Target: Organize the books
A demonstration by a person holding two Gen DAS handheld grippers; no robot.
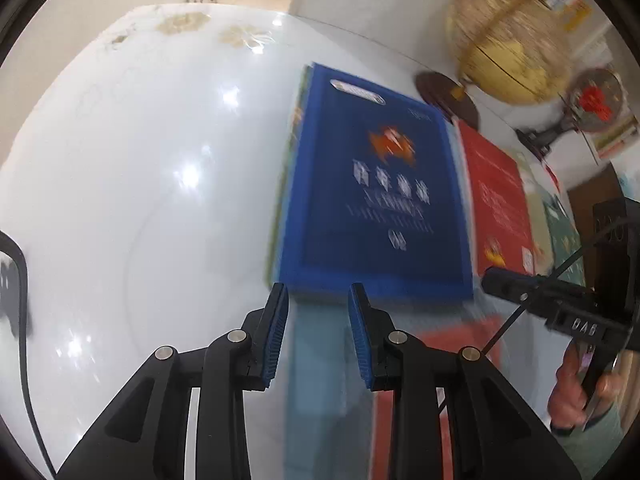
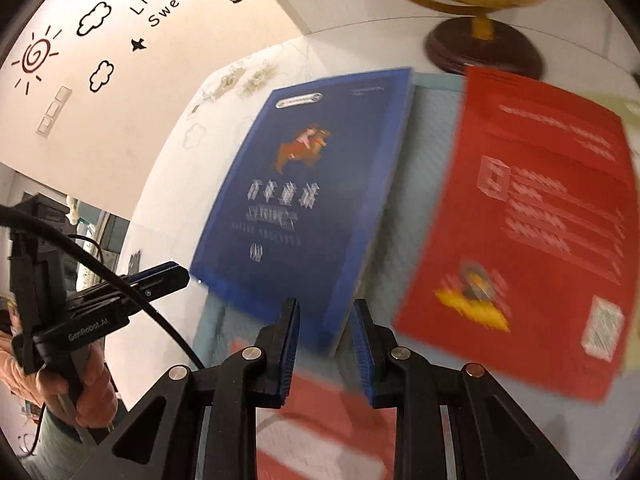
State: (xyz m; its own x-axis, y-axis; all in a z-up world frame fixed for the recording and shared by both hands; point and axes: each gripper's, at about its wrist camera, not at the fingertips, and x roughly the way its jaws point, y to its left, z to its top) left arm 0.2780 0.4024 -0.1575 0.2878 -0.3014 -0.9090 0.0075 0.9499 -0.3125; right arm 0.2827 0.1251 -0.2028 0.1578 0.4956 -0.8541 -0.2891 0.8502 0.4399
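Note:
A blue book (image 1: 372, 184) lies flat on top of a stack on the glossy white table (image 1: 140, 160). My left gripper (image 1: 318, 288) hovers over its near edge, jaws a narrow gap apart with nothing pressed between them. To the right lie a red book (image 1: 500, 200) and a green one (image 1: 564, 236). In the right wrist view the blue book (image 2: 312, 184) rests on a pale blue book (image 2: 432, 128), with the red book (image 2: 520, 220) beside it. My right gripper (image 2: 326, 304) stands open above the blue book's near right corner, gripping nothing. Both views are blurred.
A globe (image 1: 508, 40) on a dark round base (image 2: 480, 48) stands behind the books, with a small desk fan (image 1: 596, 100) to its right. A black cable (image 1: 24, 320) hangs at the left. A hand (image 2: 80, 392) holds the left gripper's handle. The wall carries stickers.

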